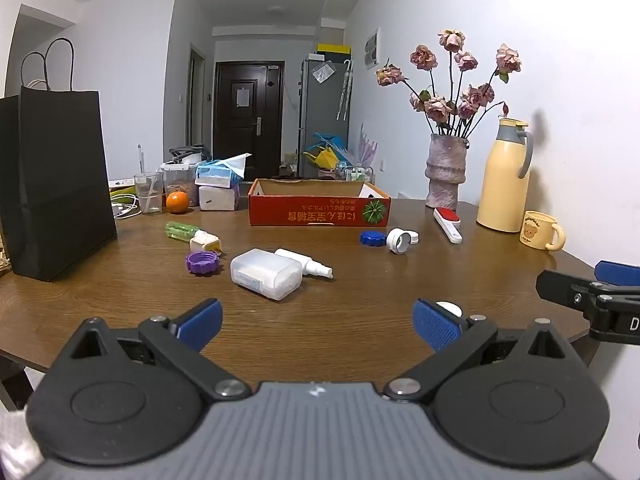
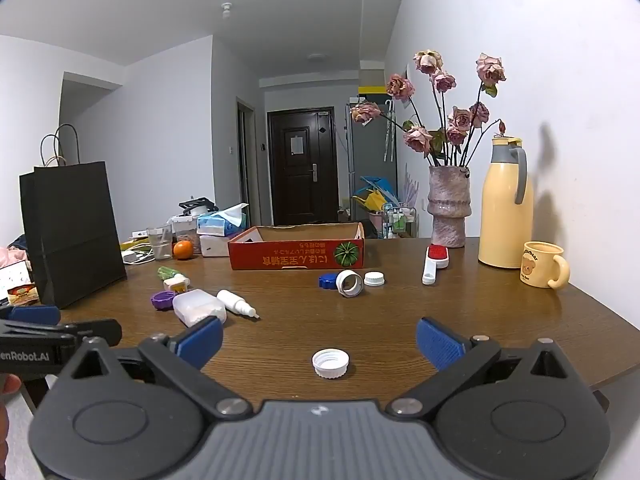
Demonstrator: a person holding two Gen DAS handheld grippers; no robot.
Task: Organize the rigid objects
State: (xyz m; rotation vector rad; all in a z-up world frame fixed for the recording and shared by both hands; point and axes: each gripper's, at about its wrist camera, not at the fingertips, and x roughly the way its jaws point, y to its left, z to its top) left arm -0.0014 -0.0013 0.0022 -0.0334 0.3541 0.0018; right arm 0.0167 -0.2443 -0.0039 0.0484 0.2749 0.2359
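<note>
A wooden table (image 1: 360, 280) holds scattered small items in front of a shallow red cardboard box (image 1: 319, 208) printed with upside-down Asian characters and a green pumpkin picture. Both hand-held grippers hover at the near edge with their blue-padded tongs spread wide apart, gripping nothing: the left gripper (image 1: 318, 322) and the right gripper (image 2: 320, 338).

The left gripper's side, seen in the right wrist view, reads "enRobot.AI", cut off at the frame edge. A yellow mug (image 2: 544, 265) shows a bear face with small lettering too blurred to read.

Loose items counted: one purple cap (image 1: 203, 261), one blue cap (image 1: 372, 237), one clear plastic case (image 1: 266, 274), one white spray bottle (image 1: 305, 263), one green tube (image 1: 181, 230), one small white-and-yellow bottle (image 1: 205, 242), one open white jar on its side (image 2: 349, 283) and one red-and-white brush (image 2: 434, 263).

Only the right wrist view shows fully a white cap (image 2: 330, 363) lying between that gripper's tongs, plus a second white cap (image 2: 374, 279) beside the jar.
</note>
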